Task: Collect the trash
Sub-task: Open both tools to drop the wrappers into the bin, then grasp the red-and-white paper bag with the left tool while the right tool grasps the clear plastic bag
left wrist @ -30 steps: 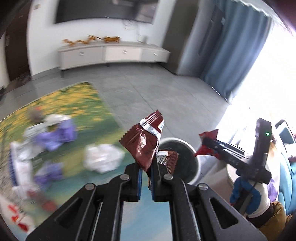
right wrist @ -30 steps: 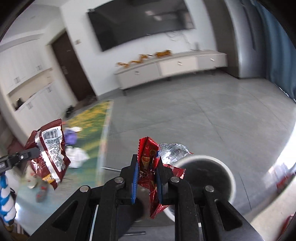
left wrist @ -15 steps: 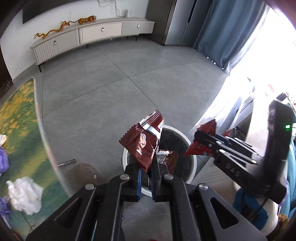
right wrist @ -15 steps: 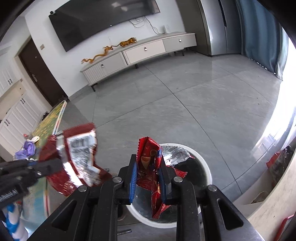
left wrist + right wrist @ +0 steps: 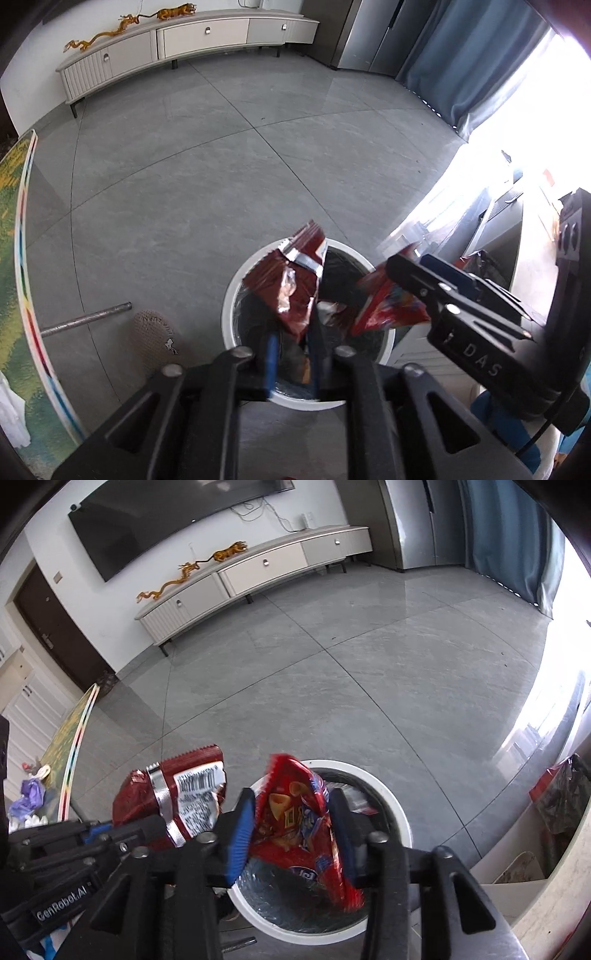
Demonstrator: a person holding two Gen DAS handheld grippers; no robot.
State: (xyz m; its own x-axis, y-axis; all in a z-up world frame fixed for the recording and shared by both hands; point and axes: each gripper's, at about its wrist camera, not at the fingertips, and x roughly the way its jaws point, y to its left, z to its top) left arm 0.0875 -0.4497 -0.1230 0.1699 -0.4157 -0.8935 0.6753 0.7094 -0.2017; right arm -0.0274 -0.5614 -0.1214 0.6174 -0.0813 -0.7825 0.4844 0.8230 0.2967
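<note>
Jaws: both opening | dark-red wrapper (image 5: 291,284) loose between left | red snack bag (image 5: 299,823) between right | above bin (image 5: 236,295)

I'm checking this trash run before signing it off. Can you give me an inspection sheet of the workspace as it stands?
Surface: grey tiled floor; patterned mat at left edge.
Job's things: white round bin, dark liner; dark red snack wrapper and bright red chip bag, both over the bin.
Clutter: metal rod, slipper, purple and white scraps on the mat.
Grippers: left gripper and right gripper opening, each fingers' gap still holding its wrapper.
Cables: wires below the wall TV.
Surroundings: TV cabinet, blue curtain.
</note>
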